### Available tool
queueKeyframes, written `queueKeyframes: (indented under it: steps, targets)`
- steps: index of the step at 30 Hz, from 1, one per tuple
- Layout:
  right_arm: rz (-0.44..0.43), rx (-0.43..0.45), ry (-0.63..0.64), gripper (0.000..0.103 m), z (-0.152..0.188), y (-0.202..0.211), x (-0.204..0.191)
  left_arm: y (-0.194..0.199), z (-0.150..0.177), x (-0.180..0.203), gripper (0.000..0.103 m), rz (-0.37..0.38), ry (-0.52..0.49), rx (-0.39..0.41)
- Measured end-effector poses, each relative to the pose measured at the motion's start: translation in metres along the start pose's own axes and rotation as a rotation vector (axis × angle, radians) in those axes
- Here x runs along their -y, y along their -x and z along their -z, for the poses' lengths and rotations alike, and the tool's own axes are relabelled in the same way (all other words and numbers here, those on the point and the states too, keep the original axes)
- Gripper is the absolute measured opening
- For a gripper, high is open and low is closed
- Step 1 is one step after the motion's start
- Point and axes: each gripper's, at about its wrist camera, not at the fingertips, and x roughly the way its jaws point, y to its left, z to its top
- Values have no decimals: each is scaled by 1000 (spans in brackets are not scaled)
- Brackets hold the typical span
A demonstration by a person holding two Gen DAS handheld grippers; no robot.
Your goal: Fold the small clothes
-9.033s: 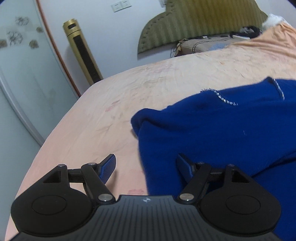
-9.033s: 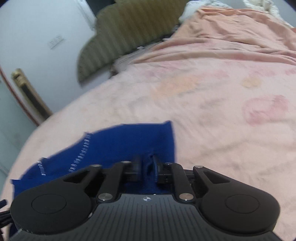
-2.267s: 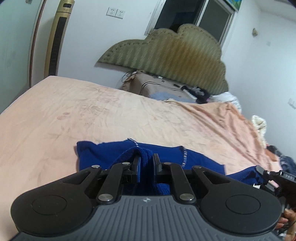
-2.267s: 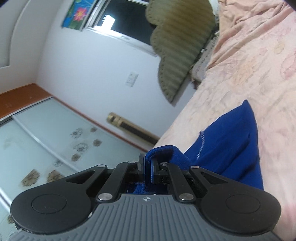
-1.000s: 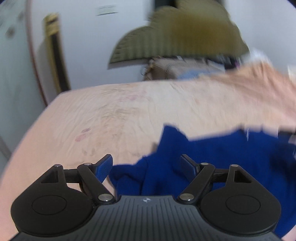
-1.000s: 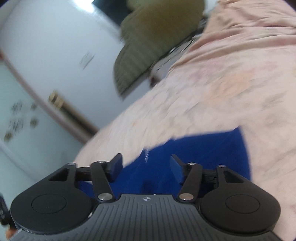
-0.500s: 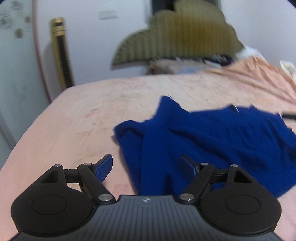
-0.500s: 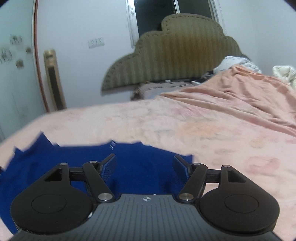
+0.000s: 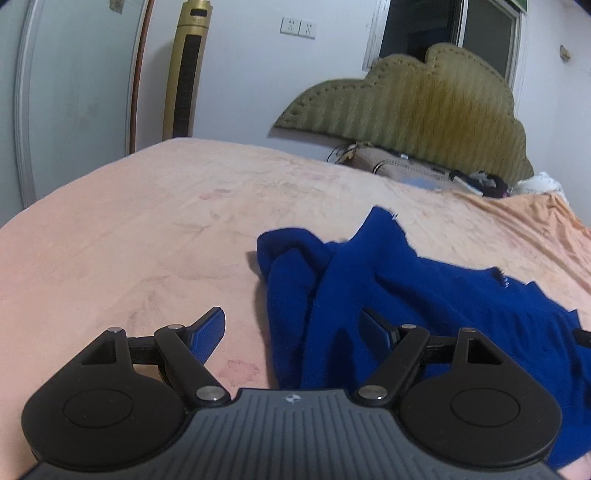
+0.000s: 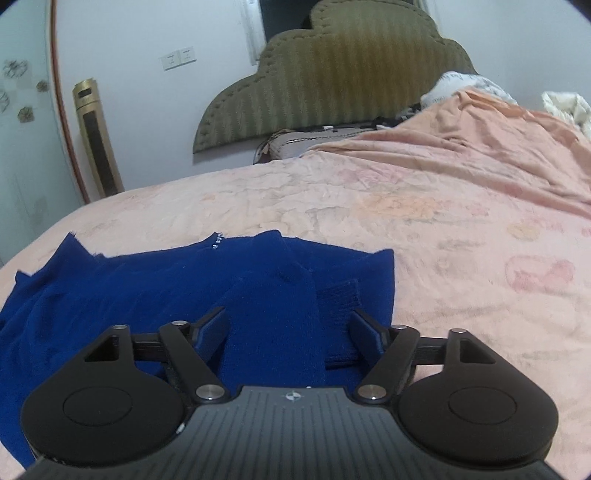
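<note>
Peach-pink bedspread (image 10: 424, 206) fills both views, running toward an olive headboard (image 10: 332, 66) at twelve o'clock. On it lies the blue sweater (image 10: 184, 280), crumpled, its long axis running nine to three in the right view; a ribbed cuff (image 10: 338, 295) lies by its three o'clock edge. The left gripper (image 9: 293, 328) and right gripper (image 10: 288, 328) hover over it, jaws spread wide, holding nothing.

One blue garment (image 9: 406, 295) (image 10: 184, 288), two grippers — left gripper (image 9: 293, 328), right gripper (image 10: 288, 325) — one bed (image 9: 129, 229) (image 10: 461, 221), one olive headboard (image 9: 417, 110) (image 10: 332, 74), one gold tower fan (image 9: 186, 70) (image 10: 98, 140), two wall sockets (image 9: 298, 27).
</note>
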Motion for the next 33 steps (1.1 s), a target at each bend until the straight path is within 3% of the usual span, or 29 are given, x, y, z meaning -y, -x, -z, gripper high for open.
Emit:
queueKeyframes:
  steps: [6, 13, 18, 20, 22, 28, 31, 33]
  targets:
    - [22, 15, 135, 87, -3, 6, -13, -7, 4, -6, 79, -23, 30, -15]
    - [123, 48, 322, 87, -11, 15, -18, 10, -4, -15, 80, -24, 14, -17]
    - [181, 48, 370, 92, -13, 18, -9, 9, -4, -21, 80, -30, -1, -65]
    - [178, 7, 362, 92, -9, 10, -6, 7, -3, -20, 80, -13, 4, -111]
    - [178, -28, 358, 92, -4, 5, -7, 14, -2, -16, 80, -20, -16, -98]
    - [192, 13, 390, 93, 2, 34, -32, 35, 2, -9, 80, -71, -54, -94]
    - [125, 37, 417, 102, 9, 51, -50, 43, 8, -7, 80, -70, -45, -105]
    - [81, -6, 432, 102, 17, 52, -58, 49, 11, -7, 80, -69, -40, -109]
